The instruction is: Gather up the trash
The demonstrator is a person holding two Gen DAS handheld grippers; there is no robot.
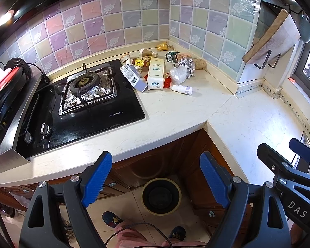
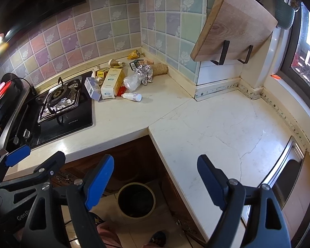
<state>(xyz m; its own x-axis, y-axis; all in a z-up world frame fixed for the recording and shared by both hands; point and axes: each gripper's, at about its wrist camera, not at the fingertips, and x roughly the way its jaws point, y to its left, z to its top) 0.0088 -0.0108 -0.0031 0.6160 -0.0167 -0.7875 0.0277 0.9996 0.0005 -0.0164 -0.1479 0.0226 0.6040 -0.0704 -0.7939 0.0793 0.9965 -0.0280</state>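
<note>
A pile of trash lies in the far corner of the countertop (image 1: pixel 175 113): a tall white carton (image 1: pixel 155 73), a white and lilac box (image 1: pixel 133 76), a small white bottle (image 1: pixel 181 89), crumpled foil (image 1: pixel 188 66) and a clear plastic bag (image 1: pixel 177 74). The same carton (image 2: pixel 112 82), bottle (image 2: pixel 132 96) and foil (image 2: pixel 144 72) show in the right wrist view. A round bin (image 1: pixel 161 196) stands on the floor below the counter's inner corner. My left gripper (image 1: pixel 156 178) and right gripper (image 2: pixel 156 183) both hang open and empty above the bin (image 2: pixel 136 200), well short of the trash.
A black gas hob (image 1: pixel 88 103) with a foil-lined burner sits left of the pile. A wooden cutting board (image 2: pixel 233 22) leans in a wall rack at the right. A steel sink (image 2: pixel 293 175) lies at the far right. A person's shoes (image 1: pixel 111 220) stand beside the bin.
</note>
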